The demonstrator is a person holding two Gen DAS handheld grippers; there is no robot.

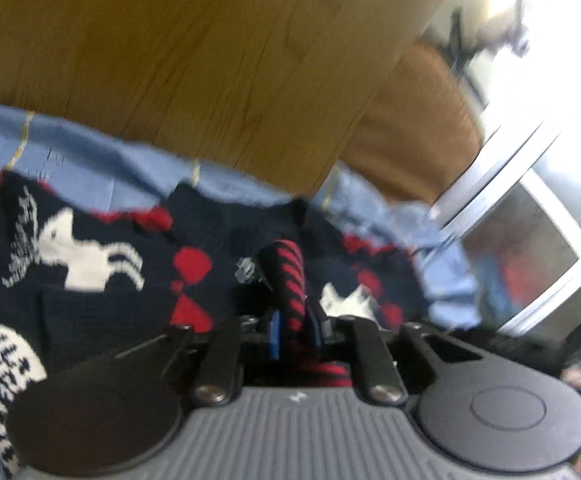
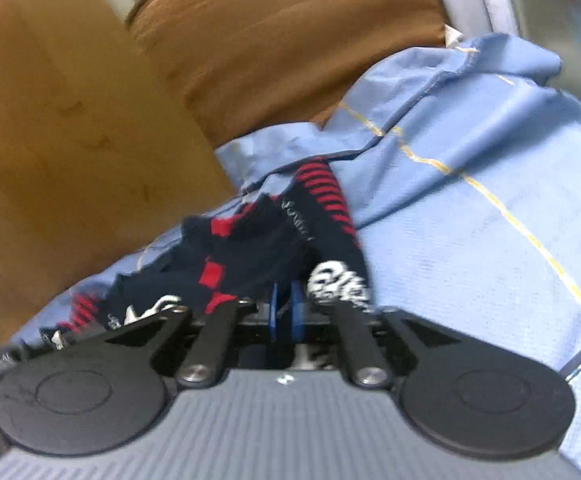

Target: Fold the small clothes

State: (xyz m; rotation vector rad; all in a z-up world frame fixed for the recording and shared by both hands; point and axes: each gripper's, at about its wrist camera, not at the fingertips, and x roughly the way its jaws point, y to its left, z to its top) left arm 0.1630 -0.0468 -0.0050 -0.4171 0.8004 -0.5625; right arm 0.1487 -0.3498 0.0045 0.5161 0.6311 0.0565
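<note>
Sweater (image 1: 138, 264) lies on sheet (image 2: 470, 208)

Both views: motion-blurred throughout; we read no fine weave detail.
Left gripper (image 1: 294, 332) fingertips: buried in the striped sleeve (image 1: 288, 280); we see only the blue pads (image 1: 275, 334) at its sides.
Right gripper (image 2: 285, 312) fingertips: covered by the knit sweater (image 2: 250, 264); fabric between the pads not resolvable.
Sweater, left wrist view (image 1: 90, 260): cut off at the left and bottom edges, lower part hidden behind the gripper body.
Small grey mark (image 1: 245, 270) on the knit: too blurred to identify.
Window area (image 1: 530, 240): overexposed; dark shapes beyond it unreadable.
Blue sheet (image 2: 470, 200): runs off the right edge.
</note>
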